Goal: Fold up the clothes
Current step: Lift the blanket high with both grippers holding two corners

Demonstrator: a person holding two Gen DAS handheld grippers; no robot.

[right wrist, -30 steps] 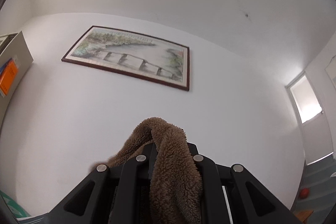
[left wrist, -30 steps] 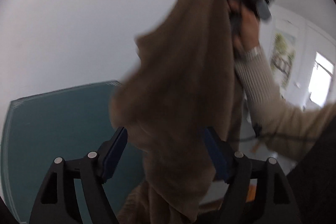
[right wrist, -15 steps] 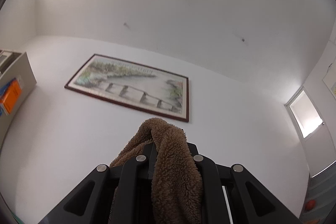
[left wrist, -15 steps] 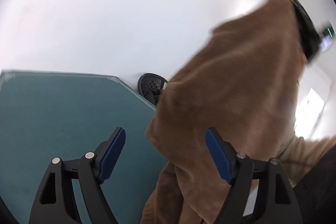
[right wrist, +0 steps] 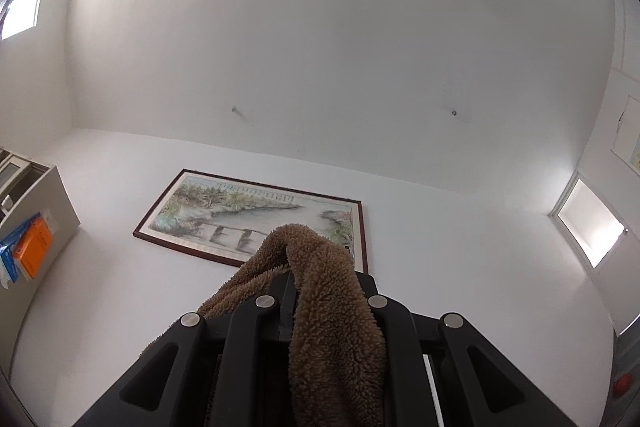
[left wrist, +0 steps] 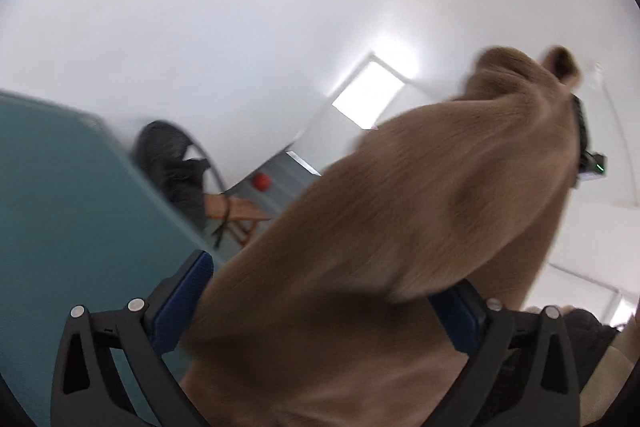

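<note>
Hanging brown fleece (left wrist: 400, 227) hides the gaping left claw (left wrist: 324, 307); right claw (right wrist: 320, 291) clamps it.

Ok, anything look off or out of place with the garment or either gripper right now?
Nothing damaged or spilled. The brown fleece garment hangs bunched from the right gripper, which is shut on a fold of it. The left gripper is open with cloth draped between its fingers, ungripped. The teal table shows no clutter.
</note>
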